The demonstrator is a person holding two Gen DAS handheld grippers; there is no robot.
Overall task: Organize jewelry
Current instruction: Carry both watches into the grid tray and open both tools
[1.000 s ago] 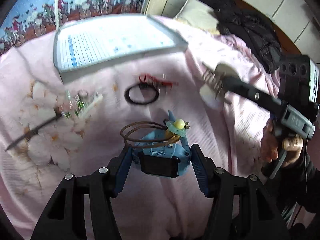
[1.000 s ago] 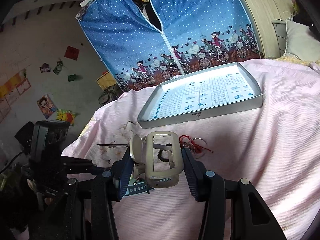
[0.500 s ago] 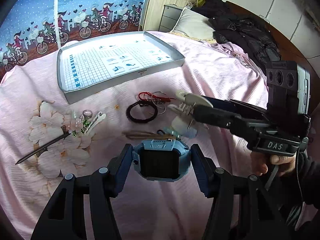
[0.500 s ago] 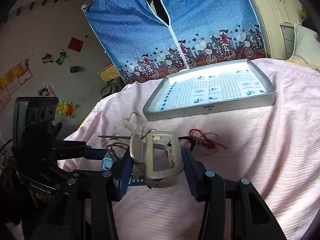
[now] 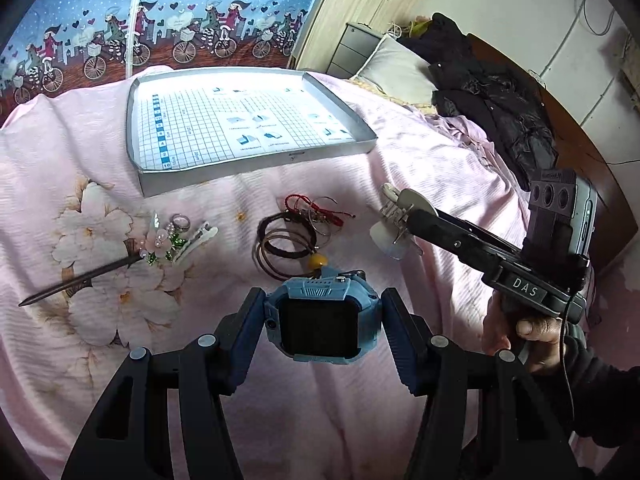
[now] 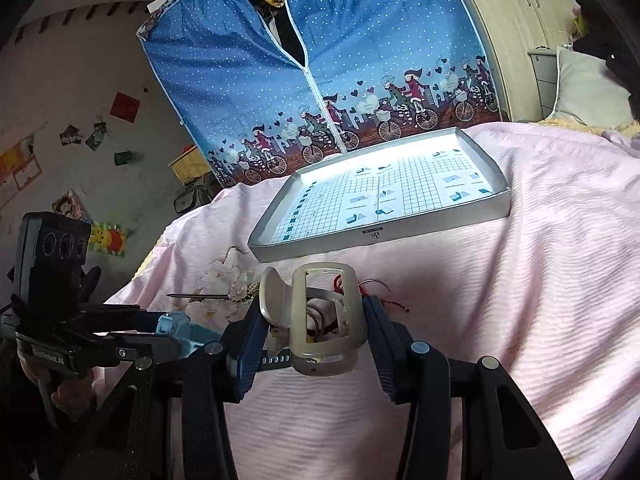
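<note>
Here, blue watch point(image 5: 322, 322) pinched between left fingers point(image 5: 250, 332), right fingers point(image 6: 250, 354) clamp a hair claw point(image 6: 320, 320) — both aloft

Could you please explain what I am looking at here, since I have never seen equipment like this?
No robot here: a person carries two hand-held grabbers, each with two fingers and a wide-angle camera looking along them. One picture is from the left tool, the other from the right tool; each also shows the other from the side.

The left tool is closed on a blue smartwatch. The right tool is closed on a cream claw hair clip.

Below is a bed with a pink blanket. On it lie a shallow white tray with a grid-printed bottom, nothing in it, a dark hair stick, a ring, a white hair clip, dark hair ties and a red cord bracelet.
</note>
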